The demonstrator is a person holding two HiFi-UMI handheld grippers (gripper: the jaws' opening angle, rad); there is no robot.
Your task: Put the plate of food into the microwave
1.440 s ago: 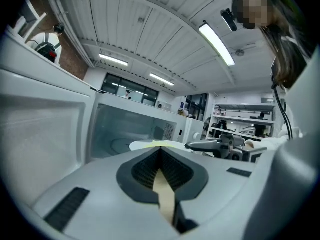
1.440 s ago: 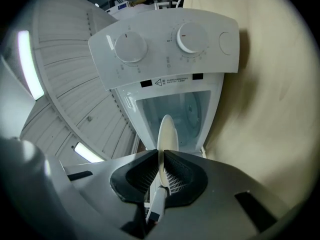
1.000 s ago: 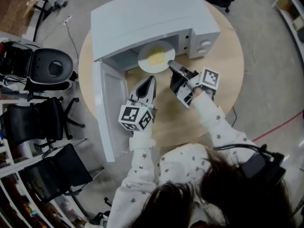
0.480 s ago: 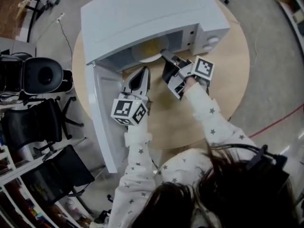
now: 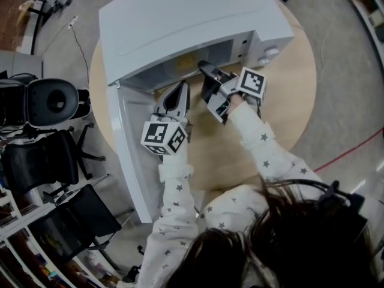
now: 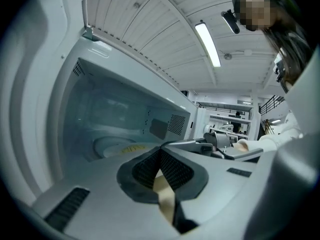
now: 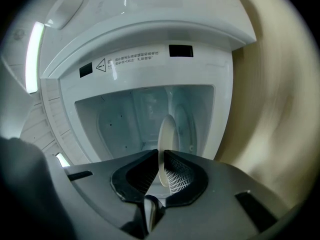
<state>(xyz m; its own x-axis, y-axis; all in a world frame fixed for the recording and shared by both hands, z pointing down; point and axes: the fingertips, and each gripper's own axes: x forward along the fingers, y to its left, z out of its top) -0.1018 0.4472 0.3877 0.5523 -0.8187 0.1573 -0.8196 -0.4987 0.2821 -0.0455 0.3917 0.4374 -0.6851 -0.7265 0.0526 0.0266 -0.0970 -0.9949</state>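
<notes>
Plate [image 7: 165, 139]: its rim is clamped between the jaws of the right gripper [image 7: 161, 156], seen edge-on in the right gripper view. The rest of the plate reaches into the cavity [image 7: 125, 114] of the microwave [image 5: 180, 17]. In the left gripper view it sits low in the middle left of the frame, with the yellow food [image 6: 129, 147] on top. In the head view only a yellowish patch shows under the top edge of the oven, upper centre.

Status: I judge the plate to be mostly inside. I cannot tell whether it rests on the cavity floor or is held just above it.

Left gripper [image 5: 182, 89]: jaws together with nothing between them, just left of the right gripper at the mouth of the oven. It takes no part in the carry.

Door [image 5: 129, 161]: swung fully open, running down the left of the head view past the edge of the round wooden table [image 5: 288, 95].

Done: door open, plate brought through the opening.
Left, as I judge it: set the plate down flat, let go of the rim and back the right gripper out clear of the opening. The task does not ask for the door to be closed.
</notes>
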